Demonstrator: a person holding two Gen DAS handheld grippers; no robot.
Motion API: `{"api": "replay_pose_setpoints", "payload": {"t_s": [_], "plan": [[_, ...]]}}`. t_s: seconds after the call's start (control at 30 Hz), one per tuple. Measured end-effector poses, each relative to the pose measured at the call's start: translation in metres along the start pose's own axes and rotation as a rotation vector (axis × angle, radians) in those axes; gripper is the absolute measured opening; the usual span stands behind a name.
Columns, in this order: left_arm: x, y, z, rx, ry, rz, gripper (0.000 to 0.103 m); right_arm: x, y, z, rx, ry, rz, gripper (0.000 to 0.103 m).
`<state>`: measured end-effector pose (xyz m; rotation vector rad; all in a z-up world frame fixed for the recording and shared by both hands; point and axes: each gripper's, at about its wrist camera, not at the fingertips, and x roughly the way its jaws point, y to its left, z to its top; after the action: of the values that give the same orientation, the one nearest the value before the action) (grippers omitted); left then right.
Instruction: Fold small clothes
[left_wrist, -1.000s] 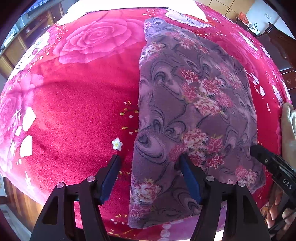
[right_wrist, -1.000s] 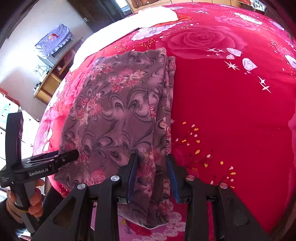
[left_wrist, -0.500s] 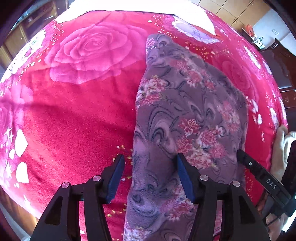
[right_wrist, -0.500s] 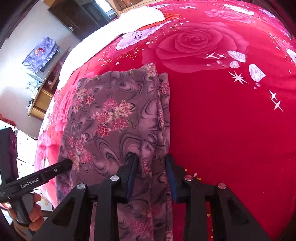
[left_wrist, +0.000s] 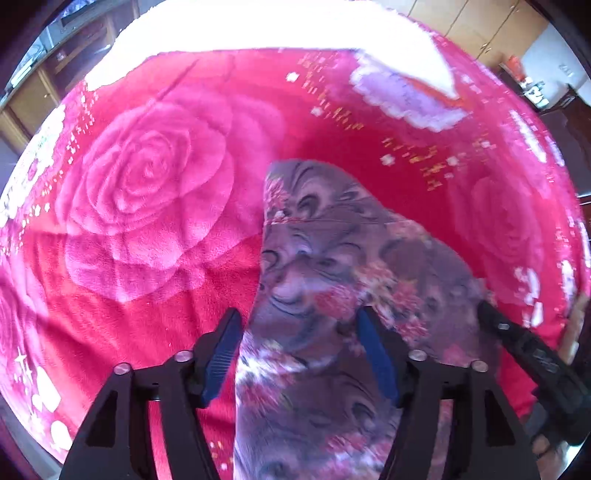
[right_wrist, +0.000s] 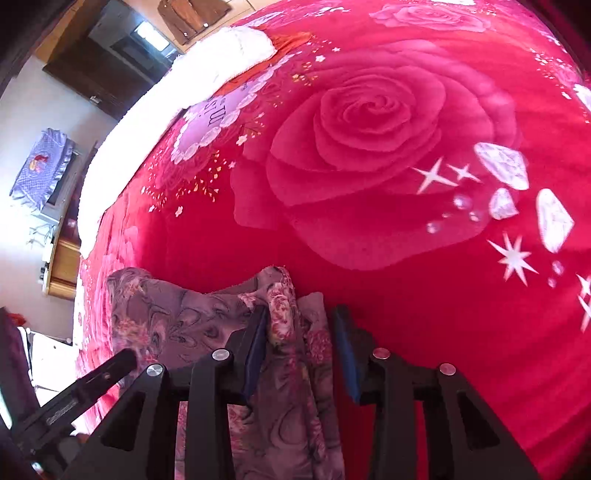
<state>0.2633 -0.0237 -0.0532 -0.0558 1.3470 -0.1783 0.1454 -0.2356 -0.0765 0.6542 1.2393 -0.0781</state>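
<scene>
The purple floral garment (left_wrist: 332, 280) lies on the red rose blanket (left_wrist: 147, 192), with its near end raised and carried toward the far end. My left gripper (left_wrist: 299, 354) has its jaws wide apart, with the garment's left edge draped between them. My right gripper (right_wrist: 301, 343) is partly closed around the garment's (right_wrist: 288, 332) bunched right edge; whether the pads pinch it cannot be told. Each gripper's arm shows in the other view, the right one (left_wrist: 532, 354) and the left one (right_wrist: 92, 384).
A white cover (left_wrist: 258, 29) lies across the far end of the bed. Wooden cabinets (left_wrist: 476, 26) stand beyond it. A side cabinet with a purple cloth (right_wrist: 40, 166) stands to the left of the bed. The blanket stretches wide to the right (right_wrist: 406, 184).
Both grippers have moved forward along the bed with the garment's near end. The visible flat part of the garment has shortened. The right jaws stand a little wider.
</scene>
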Motion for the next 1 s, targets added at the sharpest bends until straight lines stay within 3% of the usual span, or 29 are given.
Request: {"api": "replay_pose_setpoints", "payload": {"t_s": [0.13, 0.23, 0.3, 0.33, 0.4, 0.53, 0.67, 0.77, 0.8, 0.9, 1.0], "plan": [[-0.005, 0.015, 0.002, -0.053, 0.03, -0.094, 0.066, -0.021, 0.005, 0.004, -0.066, -0.003, 0.013, 0.041], [-0.027, 0.025, -0.017, -0.02, 0.0, -0.137, 0.062, -0.045, 0.004, -0.012, -0.13, 0.016, 0.189, 0.041], [-0.032, 0.031, -0.036, -0.035, -0.008, -0.161, 0.063, -0.049, 0.003, -0.028, -0.181, 0.032, 0.213, 0.041], [-0.026, 0.033, -0.046, -0.043, 0.012, -0.157, 0.063, -0.044, 0.001, -0.038, -0.213, 0.057, 0.184, 0.038], [-0.012, 0.031, -0.059, -0.041, 0.055, -0.139, 0.066, -0.025, -0.001, -0.055, -0.273, 0.108, 0.048, 0.042], [-0.035, 0.03, -0.071, -0.031, 0.034, -0.129, 0.061, -0.047, 0.005, -0.065, -0.264, 0.058, 0.009, 0.047], [-0.064, 0.028, -0.105, 0.059, -0.042, -0.089, 0.063, -0.075, 0.016, -0.095, -0.379, 0.055, 0.062, 0.05], [-0.056, 0.034, -0.129, 0.091, -0.007, -0.05, 0.066, -0.065, 0.01, -0.123, -0.464, 0.096, -0.051, 0.058], [-0.052, 0.034, -0.136, 0.086, 0.001, -0.042, 0.067, -0.066, 0.007, -0.128, -0.467, 0.069, -0.065, 0.06], [-0.063, 0.034, -0.148, 0.094, -0.023, -0.031, 0.067, -0.078, 0.007, -0.133, -0.457, 0.034, -0.107, 0.064], [-0.078, 0.029, -0.158, 0.161, -0.082, 0.027, 0.064, -0.098, 0.008, -0.139, -0.488, 0.001, -0.164, 0.068]]}}
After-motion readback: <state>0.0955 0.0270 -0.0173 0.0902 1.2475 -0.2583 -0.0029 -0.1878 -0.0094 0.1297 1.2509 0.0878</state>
